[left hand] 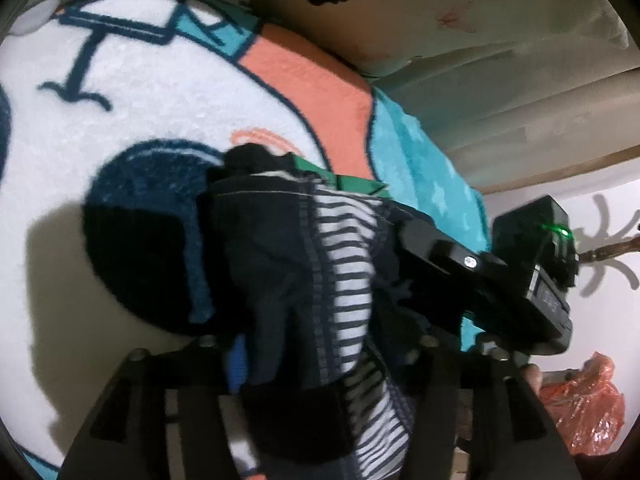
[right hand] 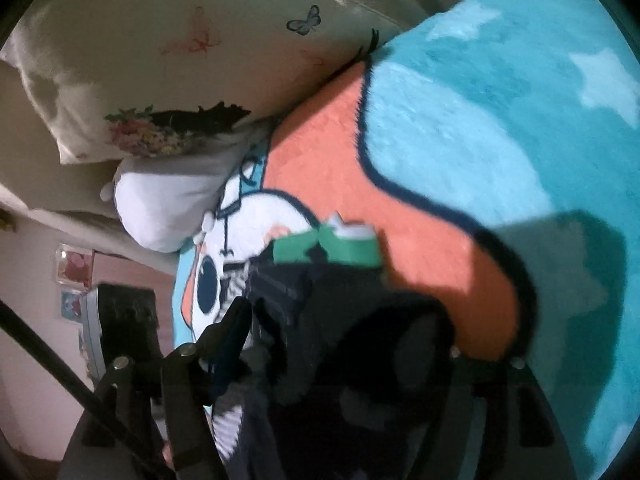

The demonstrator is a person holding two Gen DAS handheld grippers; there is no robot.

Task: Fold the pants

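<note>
Both grippers, left and right, hold bunched pants loosely above the bed; widening jaws risk dropping them unfolded.

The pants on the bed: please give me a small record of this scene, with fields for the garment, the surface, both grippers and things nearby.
garment: dark pants with a striped lining, bunched up, not yet folded flat
surface: fleece blanket in white, orange and teal
left gripper: pants lie between its fingers; grip unclear
right gripper: dark fabric lies between its fingers; grip unclear
nearby: butterfly-print pillow, orange plastic bag
</note>
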